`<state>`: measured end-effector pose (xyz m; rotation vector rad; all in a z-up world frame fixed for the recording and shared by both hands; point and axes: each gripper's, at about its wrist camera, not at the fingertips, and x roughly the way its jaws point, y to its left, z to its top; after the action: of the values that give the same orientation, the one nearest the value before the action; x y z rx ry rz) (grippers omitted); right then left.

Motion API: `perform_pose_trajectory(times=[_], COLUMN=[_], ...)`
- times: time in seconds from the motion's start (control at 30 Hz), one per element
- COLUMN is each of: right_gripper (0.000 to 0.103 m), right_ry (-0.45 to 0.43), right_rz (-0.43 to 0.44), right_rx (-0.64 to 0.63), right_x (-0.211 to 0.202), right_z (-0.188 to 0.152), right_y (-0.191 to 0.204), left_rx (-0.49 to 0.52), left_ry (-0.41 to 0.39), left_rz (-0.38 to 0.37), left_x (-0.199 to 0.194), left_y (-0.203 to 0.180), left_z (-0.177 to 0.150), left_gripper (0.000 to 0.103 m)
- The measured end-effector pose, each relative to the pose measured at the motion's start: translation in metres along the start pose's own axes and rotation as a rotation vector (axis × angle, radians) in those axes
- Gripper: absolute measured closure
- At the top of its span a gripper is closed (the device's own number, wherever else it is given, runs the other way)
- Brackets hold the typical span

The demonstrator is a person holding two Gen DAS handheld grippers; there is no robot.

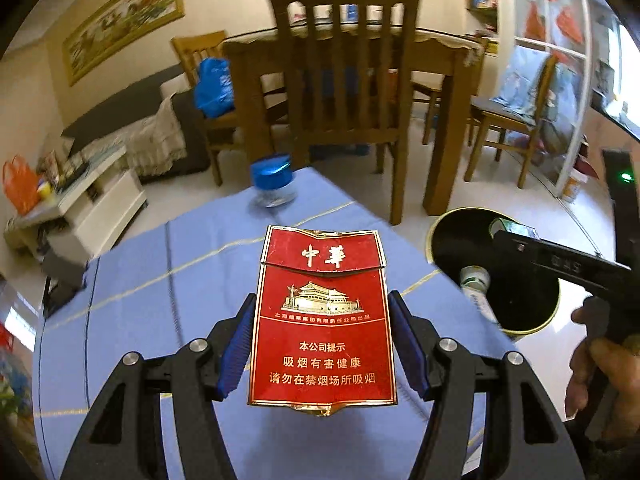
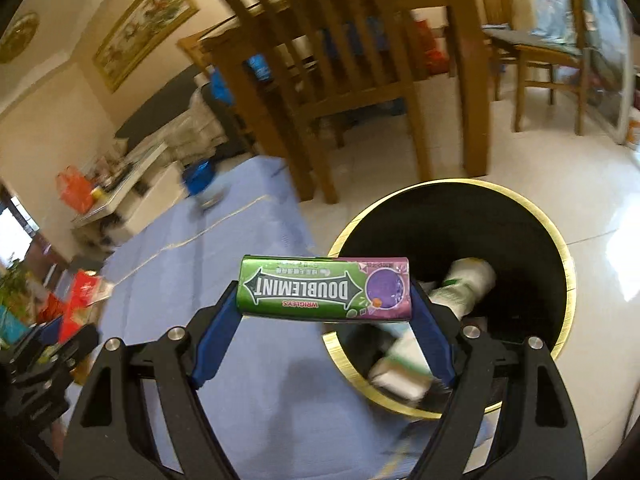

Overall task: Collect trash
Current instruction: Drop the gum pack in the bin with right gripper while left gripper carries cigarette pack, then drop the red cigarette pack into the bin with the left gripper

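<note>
My left gripper [image 1: 322,312] is shut on a red cigarette pack [image 1: 322,320], held flat above the blue tablecloth [image 1: 192,280]. My right gripper [image 2: 325,292] is shut on a green Doublemint gum box [image 2: 324,288], held crosswise at the near rim of a black bin with a gold rim [image 2: 560,248]. The bin holds a white bottle [image 2: 468,284] and other white trash. In the left wrist view the right gripper [image 1: 504,232] reaches over the bin [image 1: 460,248] with the gum box [image 1: 514,228] at its tip.
A jar with a blue lid [image 1: 274,180] stands at the table's far edge. A wooden chair [image 1: 344,80] and dining table stand beyond. The bin stands on the tiled floor to the right of the table. A white TV stand [image 1: 88,200] is at the left.
</note>
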<state>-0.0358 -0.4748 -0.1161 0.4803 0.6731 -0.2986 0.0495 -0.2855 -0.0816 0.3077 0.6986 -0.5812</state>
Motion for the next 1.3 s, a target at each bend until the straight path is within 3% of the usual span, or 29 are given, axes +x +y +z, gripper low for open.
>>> perform_pose_trajectory(times=[0.27, 0.67, 1.0, 1.3], right_gripper=[0.024, 0.020, 0.023, 0.019], right_ry=[-0.021, 0.034, -0.060, -0.179], right_rz=[-0.143, -0.217, -0.206, -0.211], right_rx=[0.060, 0.069, 0.092, 0.215], right_x=[0.002, 0.020, -0.001, -0.034], right_z=[0.017, 0.018, 0.021, 0.020], right_y=[-0.055, -0.059, -0.060, -0.083], left_rx=[0.059, 0.091, 0.106, 0.141], left_ry=[0.009, 0.004, -0.004, -0.010], left_rz=[-0.025, -0.031, -0.033, -0.043], left_x=[0.016, 0.024, 0.022, 0.028], left_y=[-0.032, -0.052, -0.060, -0.081], left_z=[0.005, 0.007, 0.008, 0.013], left_gripper=[0.041, 0.041, 0.041, 0.041])
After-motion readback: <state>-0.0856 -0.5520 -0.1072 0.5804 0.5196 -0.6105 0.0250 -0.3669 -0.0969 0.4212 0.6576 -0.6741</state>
